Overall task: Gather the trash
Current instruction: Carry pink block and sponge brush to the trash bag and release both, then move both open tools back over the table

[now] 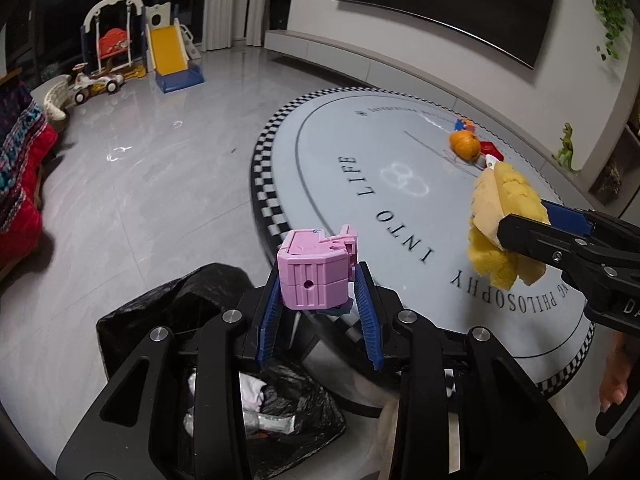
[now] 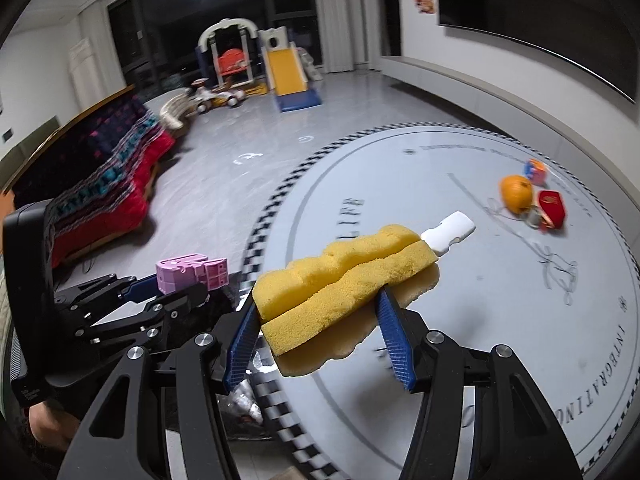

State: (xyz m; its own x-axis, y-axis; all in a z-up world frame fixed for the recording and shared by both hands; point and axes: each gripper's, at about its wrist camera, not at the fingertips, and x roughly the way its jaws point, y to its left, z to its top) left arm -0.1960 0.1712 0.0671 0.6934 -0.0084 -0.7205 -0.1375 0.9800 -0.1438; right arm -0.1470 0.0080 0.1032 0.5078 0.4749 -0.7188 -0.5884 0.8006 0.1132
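Pink plastic block toy (image 1: 314,270) being pinched tight in the left hand-held gripper (image 1: 320,304), above the black trash bag (image 1: 168,308) at 7 o'clock. Yellow sponge (image 2: 340,288) being clamped in the right hand-held gripper (image 2: 320,336), over the round surface (image 2: 500,280).

A blocky pink plastic toy (image 1: 316,270) is sitting clamped upright above an open, crumpled black plastic trash bag (image 1: 168,304) on the floor, while a folded yellow sponge with a white plastic handle (image 2: 344,276) is hanging tilted over the round grey counter (image 2: 520,320).
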